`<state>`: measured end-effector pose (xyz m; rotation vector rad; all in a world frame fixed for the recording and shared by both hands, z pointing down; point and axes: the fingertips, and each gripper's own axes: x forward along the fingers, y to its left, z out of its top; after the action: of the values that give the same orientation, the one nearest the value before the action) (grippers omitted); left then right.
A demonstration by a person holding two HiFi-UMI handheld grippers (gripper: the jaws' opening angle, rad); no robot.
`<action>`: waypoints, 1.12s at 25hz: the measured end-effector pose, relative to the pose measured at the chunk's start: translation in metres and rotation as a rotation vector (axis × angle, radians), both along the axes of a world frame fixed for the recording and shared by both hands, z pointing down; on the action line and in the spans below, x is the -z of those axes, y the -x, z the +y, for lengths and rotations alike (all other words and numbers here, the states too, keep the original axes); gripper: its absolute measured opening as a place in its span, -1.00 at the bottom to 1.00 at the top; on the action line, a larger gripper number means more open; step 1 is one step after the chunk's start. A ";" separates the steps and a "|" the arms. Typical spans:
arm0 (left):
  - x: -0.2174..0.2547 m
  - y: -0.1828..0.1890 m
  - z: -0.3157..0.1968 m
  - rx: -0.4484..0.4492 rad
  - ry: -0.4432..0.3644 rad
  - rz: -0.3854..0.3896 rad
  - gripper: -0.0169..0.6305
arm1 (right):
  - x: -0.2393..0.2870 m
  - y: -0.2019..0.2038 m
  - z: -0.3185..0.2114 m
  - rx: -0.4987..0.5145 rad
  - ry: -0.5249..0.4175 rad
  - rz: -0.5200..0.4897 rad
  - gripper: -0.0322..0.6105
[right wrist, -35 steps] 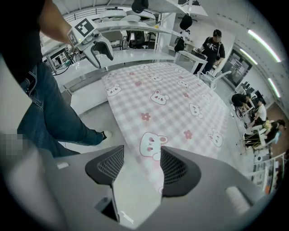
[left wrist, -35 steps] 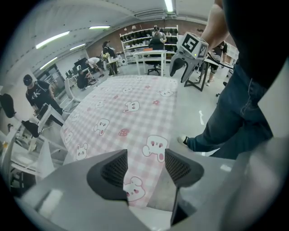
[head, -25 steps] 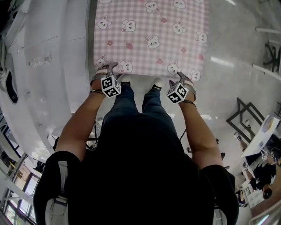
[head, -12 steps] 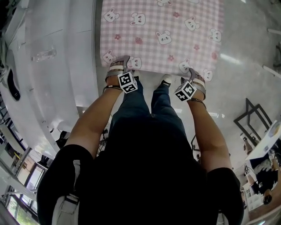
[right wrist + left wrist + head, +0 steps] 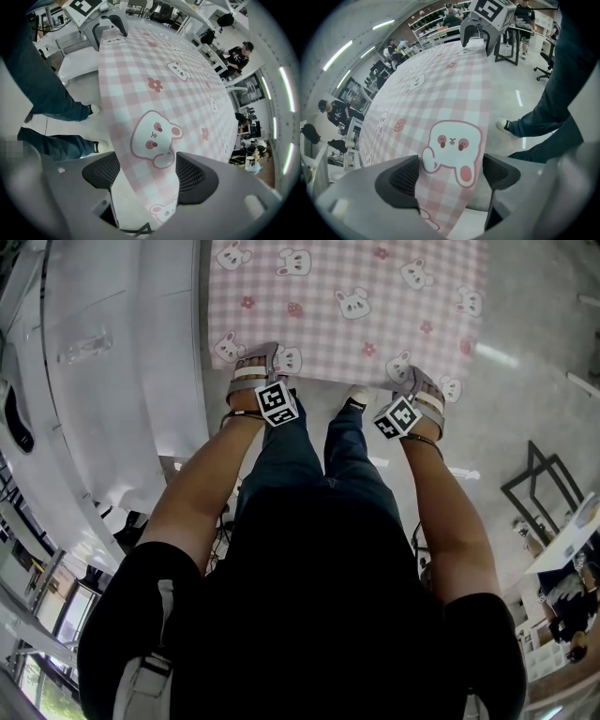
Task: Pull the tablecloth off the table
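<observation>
The pink checked tablecloth (image 5: 347,324) with white bunny prints lies stretched flat ahead of me, its near edge hanging over the floor. My left gripper (image 5: 255,364) is shut on the near left corner and my right gripper (image 5: 422,382) on the near right corner. In the left gripper view the tablecloth (image 5: 440,103) runs between the pads of the left gripper (image 5: 450,171) and away to the right gripper (image 5: 480,28). In the right gripper view the tablecloth (image 5: 154,93) passes through the right gripper (image 5: 145,173), with the left gripper (image 5: 110,23) at the far corner. The table beneath is hidden.
A long white table (image 5: 112,381) runs along the cloth's left side. The person's legs (image 5: 319,446) and a shoe (image 5: 356,395) stand just below the cloth's near edge. A black metal frame (image 5: 544,484) stands on the grey floor at right. People sit at desks (image 5: 328,117) far off.
Both grippers keep their hold on the cloth's near corners. The cloth and grippers have shifted slightly right and up in the head view, and the person's feet have moved beneath the edge.
</observation>
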<state>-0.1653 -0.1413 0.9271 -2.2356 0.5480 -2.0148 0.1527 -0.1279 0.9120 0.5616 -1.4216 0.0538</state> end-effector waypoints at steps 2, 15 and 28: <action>0.001 -0.001 0.001 0.002 -0.006 0.005 0.33 | -0.001 0.001 0.002 0.010 0.013 -0.002 0.32; 0.017 -0.008 -0.002 0.033 0.087 0.075 -0.03 | 0.013 0.001 0.009 0.086 0.029 -0.032 -0.47; 0.043 -0.011 -0.009 0.008 0.143 0.074 -0.69 | 0.032 0.001 -0.005 0.084 0.018 -0.033 -0.79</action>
<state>-0.1545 -0.1500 0.8843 -2.4015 0.4325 -2.0429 0.1517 -0.1332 0.8797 0.4877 -1.4739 0.0090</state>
